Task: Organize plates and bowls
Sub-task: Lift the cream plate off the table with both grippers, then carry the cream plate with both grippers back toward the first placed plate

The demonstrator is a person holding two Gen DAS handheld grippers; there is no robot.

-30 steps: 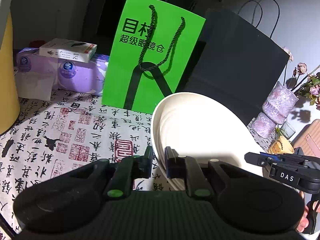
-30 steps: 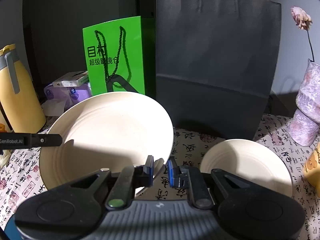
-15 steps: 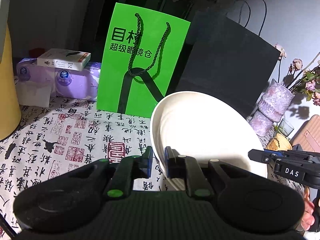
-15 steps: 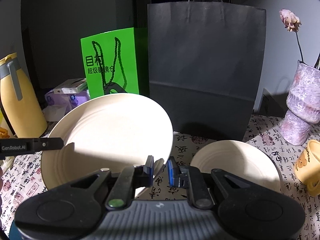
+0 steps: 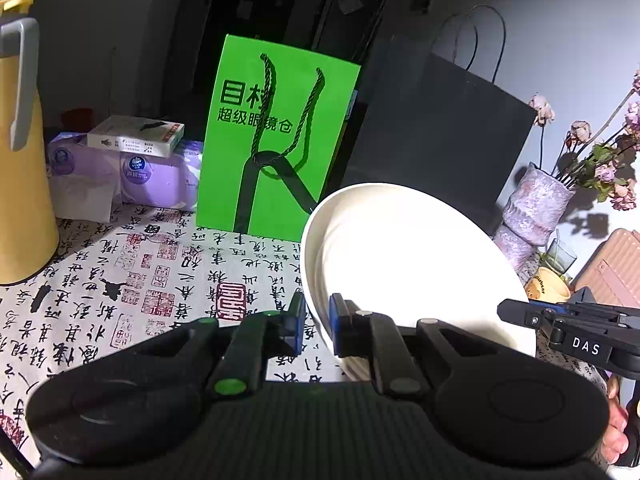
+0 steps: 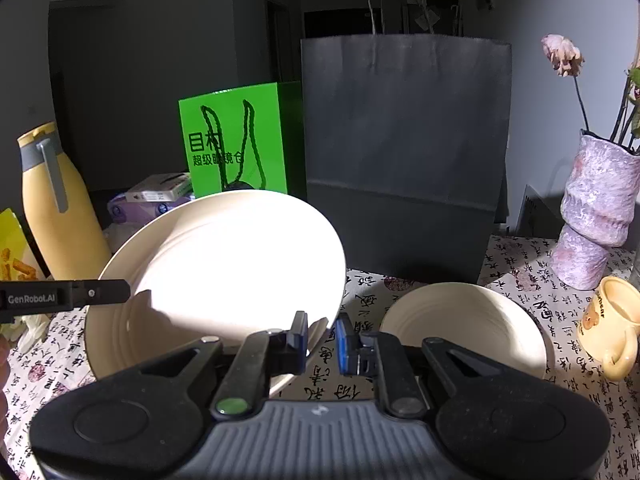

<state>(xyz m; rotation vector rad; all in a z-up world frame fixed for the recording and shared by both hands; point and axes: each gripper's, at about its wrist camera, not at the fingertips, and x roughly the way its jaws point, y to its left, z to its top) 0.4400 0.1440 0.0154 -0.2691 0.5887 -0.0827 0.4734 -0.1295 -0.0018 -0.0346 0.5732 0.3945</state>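
A large cream plate (image 5: 408, 264) hangs tilted above the table, held from both sides. My left gripper (image 5: 316, 324) is shut on its left rim. My right gripper (image 6: 322, 336) is shut on the opposite rim of the same plate (image 6: 224, 264). The right gripper's fingers (image 5: 532, 316) show at the plate's far edge in the left wrist view, and the left gripper's fingers (image 6: 80, 294) cross the plate's left edge in the right wrist view. A smaller cream bowl (image 6: 464, 328) rests on the tablecloth to the right of the plate.
A green paper bag (image 5: 276, 140) and a black paper bag (image 6: 404, 152) stand at the back. A yellow jug (image 6: 56, 208) and tissue packs (image 5: 132, 168) are at the left. A purple vase (image 6: 592, 220) and yellow mug (image 6: 612, 320) are at the right.
Both grippers have risen and drawn back together with the plate still between them. The bags and the small bowl sit lower and farther off in the views.
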